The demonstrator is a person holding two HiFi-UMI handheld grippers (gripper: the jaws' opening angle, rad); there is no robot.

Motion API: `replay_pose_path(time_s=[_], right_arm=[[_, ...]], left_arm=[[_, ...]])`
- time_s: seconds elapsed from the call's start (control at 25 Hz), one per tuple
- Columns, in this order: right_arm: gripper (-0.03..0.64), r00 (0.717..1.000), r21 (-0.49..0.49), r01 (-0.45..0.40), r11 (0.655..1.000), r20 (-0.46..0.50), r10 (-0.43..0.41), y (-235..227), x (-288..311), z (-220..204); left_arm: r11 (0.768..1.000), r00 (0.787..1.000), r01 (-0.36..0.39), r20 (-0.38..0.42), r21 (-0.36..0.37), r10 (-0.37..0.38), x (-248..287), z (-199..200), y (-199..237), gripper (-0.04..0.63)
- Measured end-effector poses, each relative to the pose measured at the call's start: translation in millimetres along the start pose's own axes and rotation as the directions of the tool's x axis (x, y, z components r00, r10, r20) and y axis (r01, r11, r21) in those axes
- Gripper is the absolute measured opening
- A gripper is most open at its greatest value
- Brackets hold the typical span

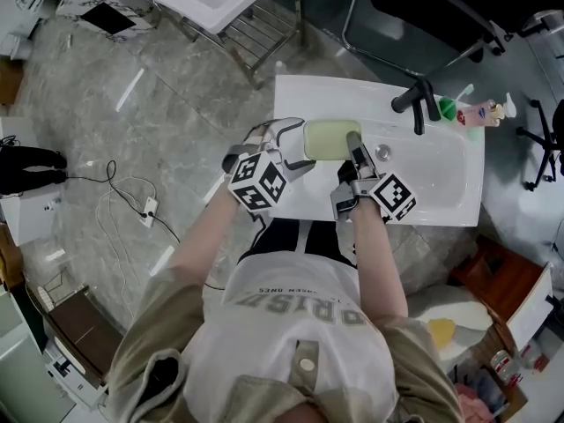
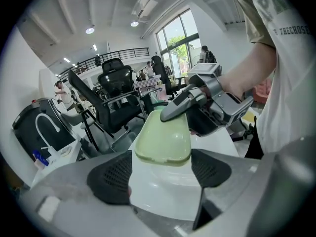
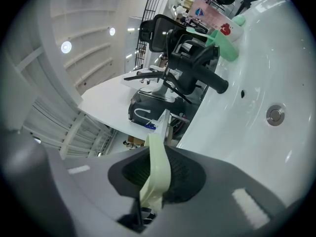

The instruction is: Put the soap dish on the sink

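The soap dish (image 1: 328, 139), pale green and oblong with rounded corners, is over the flat left part of the white sink (image 1: 304, 196), just left of the basin. The right claw (image 1: 354, 144) pinches the dish's right-hand rim. In the right gripper view the thin green edge (image 3: 158, 157) stands upright between the two dark pads, which are pressed together on it. In the left gripper view the dish (image 2: 163, 142) shows hollow side up and slightly tilted, with the right claw's grey tip clamped over its far edge. I cannot tell whether its underside rests on the white surface or hangs just above it. The left claw (image 2: 160, 174) is spread wide, its black ribbed pads (image 2: 112, 177) standing apart on either side of the dish's near end and touching nothing. In the head view this claw (image 1: 295, 148) sits at the dish's left end, its marker cube facing up. The black faucet (image 1: 418, 104) rises at the sink's back edge, and the round drain (image 1: 382, 152) lies in the basin near the right claw. A green cup (image 1: 448, 109) and a pink tube (image 1: 483, 113) lie on the back ledge to the faucet's right. A black office chair (image 1: 441, 7) stands on the grey marbled floor (image 1: 106, 104) beyond the sink.
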State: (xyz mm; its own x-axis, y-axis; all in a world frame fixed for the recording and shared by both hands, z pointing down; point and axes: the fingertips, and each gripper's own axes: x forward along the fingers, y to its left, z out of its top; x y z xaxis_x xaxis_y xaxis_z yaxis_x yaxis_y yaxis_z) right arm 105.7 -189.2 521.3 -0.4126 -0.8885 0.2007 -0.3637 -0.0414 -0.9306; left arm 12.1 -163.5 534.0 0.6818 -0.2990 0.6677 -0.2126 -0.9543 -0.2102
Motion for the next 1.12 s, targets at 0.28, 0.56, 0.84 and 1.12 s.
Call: replay_pose_path(time_s=[0.28,0.56,0.84,1.12], right_arm=[[0.046,0.999,-0.014,0.006,1.000,-0.033,-0.006,-5,5,-4],[0.042,0.992,-0.029,-0.017,0.999,-0.124,0.014,-12,17,-11],[0.040,0.971,-0.093,-0.018,0.996,-0.241,-0.005,-25,34,-18],[0.038,0.954,-0.104,-0.008,0.995,-0.298,-0.023,-38,55,-18]], left_arm=[[0.999,0.998,0.044,-0.044,0.031,-0.043,14,-6,4,0.391],[0.995,0.993,0.087,-0.087,0.043,-0.083,25,-18,15,0.391],[0.990,0.982,0.137,-0.133,0.044,-0.130,42,-32,22,0.391],[0.986,0.971,0.164,-0.177,0.013,-0.159,60,-48,33,0.391]])
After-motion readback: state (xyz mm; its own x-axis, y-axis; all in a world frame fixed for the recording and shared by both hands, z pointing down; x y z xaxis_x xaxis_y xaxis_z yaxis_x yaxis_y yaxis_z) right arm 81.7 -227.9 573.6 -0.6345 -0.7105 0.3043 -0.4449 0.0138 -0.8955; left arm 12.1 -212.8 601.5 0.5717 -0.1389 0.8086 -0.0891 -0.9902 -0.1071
